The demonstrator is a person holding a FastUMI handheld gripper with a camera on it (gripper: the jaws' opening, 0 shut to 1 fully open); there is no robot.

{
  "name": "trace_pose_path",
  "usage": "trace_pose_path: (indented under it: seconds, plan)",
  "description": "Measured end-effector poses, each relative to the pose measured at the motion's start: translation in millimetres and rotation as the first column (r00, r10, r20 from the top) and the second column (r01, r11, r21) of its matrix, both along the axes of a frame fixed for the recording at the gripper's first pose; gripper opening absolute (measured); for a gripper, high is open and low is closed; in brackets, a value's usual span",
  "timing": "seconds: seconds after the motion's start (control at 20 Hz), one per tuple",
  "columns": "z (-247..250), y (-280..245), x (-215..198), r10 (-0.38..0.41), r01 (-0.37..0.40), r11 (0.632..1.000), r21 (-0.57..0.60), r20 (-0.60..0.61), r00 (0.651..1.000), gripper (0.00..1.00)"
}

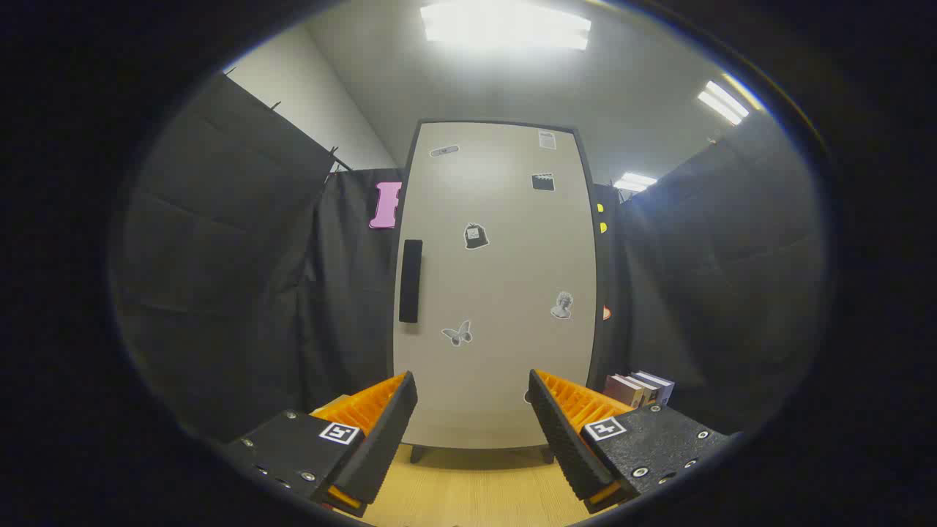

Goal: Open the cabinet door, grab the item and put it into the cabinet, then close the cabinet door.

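The tall pale-grey cabinet with a dark frame [498,285] stands on the light wooden desk [468,490] straight ahead of the gripper [472,413], its door fully closed. The jaws stand wide apart and hold nothing, probably so they can close around the black vertical bar handle [411,281] on the door's left edge (it lies up and left of the fingers). A small stack of boxes [638,388], likely the item to stow, waits just right of the cabinet's foot.
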State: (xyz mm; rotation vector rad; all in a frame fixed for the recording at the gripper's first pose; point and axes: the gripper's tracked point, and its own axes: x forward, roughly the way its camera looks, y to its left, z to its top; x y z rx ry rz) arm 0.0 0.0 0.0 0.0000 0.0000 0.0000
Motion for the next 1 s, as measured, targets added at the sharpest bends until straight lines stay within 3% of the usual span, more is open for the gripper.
trace_pose_path:
  seconds: [1.0]
  plan:
    - [17, 8, -5, 0.017, -0.018, 1.0, 0.015, 0.046, 0.999, 0.95]
